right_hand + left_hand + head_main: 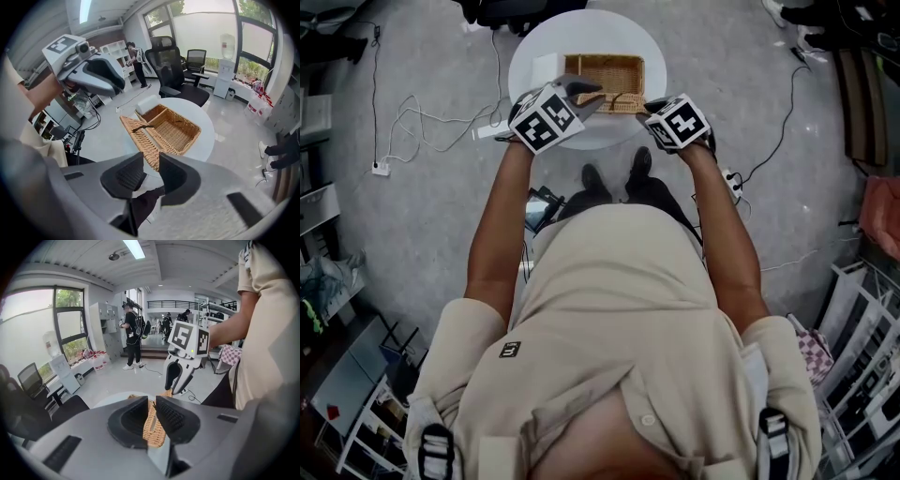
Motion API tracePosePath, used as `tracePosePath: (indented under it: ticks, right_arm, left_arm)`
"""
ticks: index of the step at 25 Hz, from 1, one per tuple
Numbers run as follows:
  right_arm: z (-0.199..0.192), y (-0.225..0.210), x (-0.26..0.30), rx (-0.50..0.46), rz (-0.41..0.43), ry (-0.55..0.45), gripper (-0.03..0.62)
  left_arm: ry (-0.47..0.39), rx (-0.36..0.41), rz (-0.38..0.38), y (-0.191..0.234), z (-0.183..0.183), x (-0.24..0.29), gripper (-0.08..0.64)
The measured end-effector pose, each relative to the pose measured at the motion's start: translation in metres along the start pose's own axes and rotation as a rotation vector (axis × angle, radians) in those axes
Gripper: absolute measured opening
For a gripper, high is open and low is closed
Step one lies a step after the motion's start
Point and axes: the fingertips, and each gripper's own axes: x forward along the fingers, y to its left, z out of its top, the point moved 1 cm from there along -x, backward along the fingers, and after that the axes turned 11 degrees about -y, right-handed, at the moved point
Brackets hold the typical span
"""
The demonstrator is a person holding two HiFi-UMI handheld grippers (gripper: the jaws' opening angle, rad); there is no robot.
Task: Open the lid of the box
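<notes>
Lid (137, 140) of the wicker box (190, 140) stands tilted up along the box's long side nearest the person, with a dark handle (140, 126) lying across it. Its near end sits between the tips of the right gripper (151, 157), whose jaws are partly apart and closed on that end. The left gripper (151, 400) hangs above the lid's far part and grips nothing. Its jaws are nearly together, and only wicker and table show through the narrow slit. The uncovered box shows a bare woven floor, and a cross wall appears to part off a smaller compartment at the far end. A white block (147, 102) lies just beside that end. The box rests on a round white table (661, 56), near the edge on the person's side, and the person's shoes (614, 178) show just below the tabletop. Around it is pale grey floor with loose cables and a power strip (382, 169). A black office chair (166, 65) stands beyond the table before tall windows, and people (133, 336) stand farther off under a strip light.
</notes>
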Motion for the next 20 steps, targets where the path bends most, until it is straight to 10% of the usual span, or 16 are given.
tracePosePath:
  ticks: [12,20]
  right_arm:
    - [-0.029,0.024,0.004,0.032,0.046,0.027,0.081]
    - [0.024,0.034,-0.023,0.015,0.028,-0.147,0.023]
  left_arm:
    - [-0.096,0.029,0.129,0.003,0.05,-0.039,0.048]
    - [-0.262,-0.046,0.228,0.011,0.095,-0.08,0.037]
